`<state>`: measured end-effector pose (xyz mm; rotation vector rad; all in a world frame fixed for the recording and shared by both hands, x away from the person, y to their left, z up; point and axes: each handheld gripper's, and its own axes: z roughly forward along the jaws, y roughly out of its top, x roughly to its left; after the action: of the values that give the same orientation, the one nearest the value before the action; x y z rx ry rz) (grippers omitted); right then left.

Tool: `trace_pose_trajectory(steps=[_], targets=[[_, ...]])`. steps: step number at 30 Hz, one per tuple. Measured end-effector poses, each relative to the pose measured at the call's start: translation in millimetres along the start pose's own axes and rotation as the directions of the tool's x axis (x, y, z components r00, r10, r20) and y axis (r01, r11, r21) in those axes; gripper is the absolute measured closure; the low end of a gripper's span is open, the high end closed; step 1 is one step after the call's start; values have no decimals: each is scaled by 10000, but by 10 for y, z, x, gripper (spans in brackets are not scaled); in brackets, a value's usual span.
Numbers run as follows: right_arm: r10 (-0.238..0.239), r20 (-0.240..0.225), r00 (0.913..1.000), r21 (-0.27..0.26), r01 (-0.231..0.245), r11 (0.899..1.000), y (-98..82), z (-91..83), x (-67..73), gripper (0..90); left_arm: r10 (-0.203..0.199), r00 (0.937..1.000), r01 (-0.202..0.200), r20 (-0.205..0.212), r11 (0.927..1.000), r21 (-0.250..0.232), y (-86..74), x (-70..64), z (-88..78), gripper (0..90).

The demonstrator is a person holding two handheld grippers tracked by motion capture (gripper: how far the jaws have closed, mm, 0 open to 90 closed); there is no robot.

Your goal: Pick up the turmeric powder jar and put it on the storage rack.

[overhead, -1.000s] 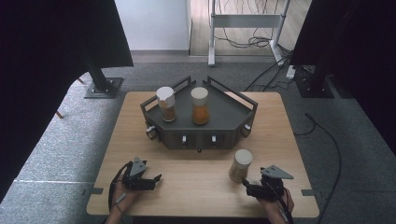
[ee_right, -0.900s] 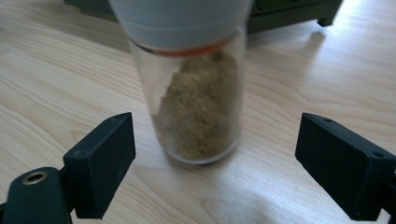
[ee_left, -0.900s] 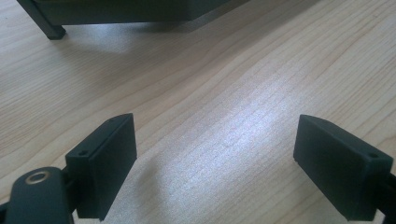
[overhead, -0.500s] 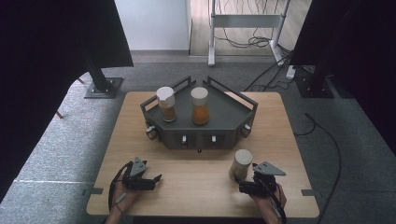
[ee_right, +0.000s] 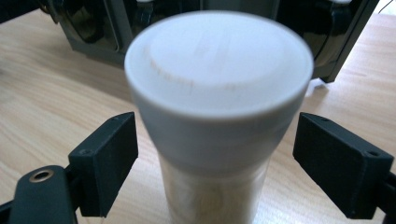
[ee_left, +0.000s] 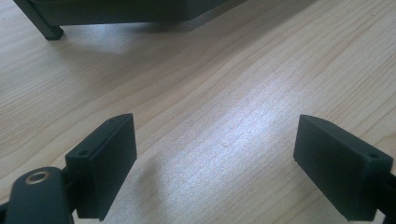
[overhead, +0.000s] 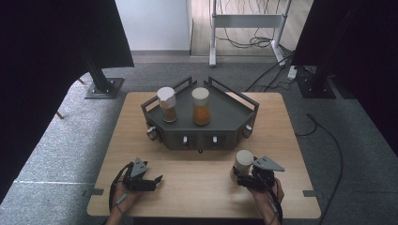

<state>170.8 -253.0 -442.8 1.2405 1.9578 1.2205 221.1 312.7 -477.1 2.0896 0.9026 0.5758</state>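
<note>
- Right gripper (overhead: pixel 240 180) sits at the near right of the table (overhead: pixel 197 187), its jaws around the white-capped jar (overhead: pixel 243 163); they have just been closing.
- Its own view shows both pads apart from the jar (ee_right: pixel 219 116), a gap on each side, so nothing is grasped.
- Left gripper (overhead: pixel 155 180) rests at the near left; its view shows spread jaws over bare wood.
- From above, the grey rack (overhead: pixel 225 126) carries two more jars (overhead: pixel 166 104) (overhead: pixel 201 106).
</note>
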Motion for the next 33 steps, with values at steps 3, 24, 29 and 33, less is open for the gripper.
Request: trace_pose_trajectory(steps=[3,24,29,33], targets=[[-10,75,10000,-109,11,9999,19,7,10,146,-18,10000,18,5,10000,-3,0,2,1,134],[-281,697,9972,-680,329,9971,52,-21,182,328,1,10000,-1,10,10000,21,2,9,2,134],[-302,780,9965,-719,358,9968,64,-21,195,329,-14,10000,14,23,10000,24,3,15,3,134],[-207,658,9976,-846,262,9961,98,-53,172,329,4,10000,-4,28,10000,39,6,17,5,135]])
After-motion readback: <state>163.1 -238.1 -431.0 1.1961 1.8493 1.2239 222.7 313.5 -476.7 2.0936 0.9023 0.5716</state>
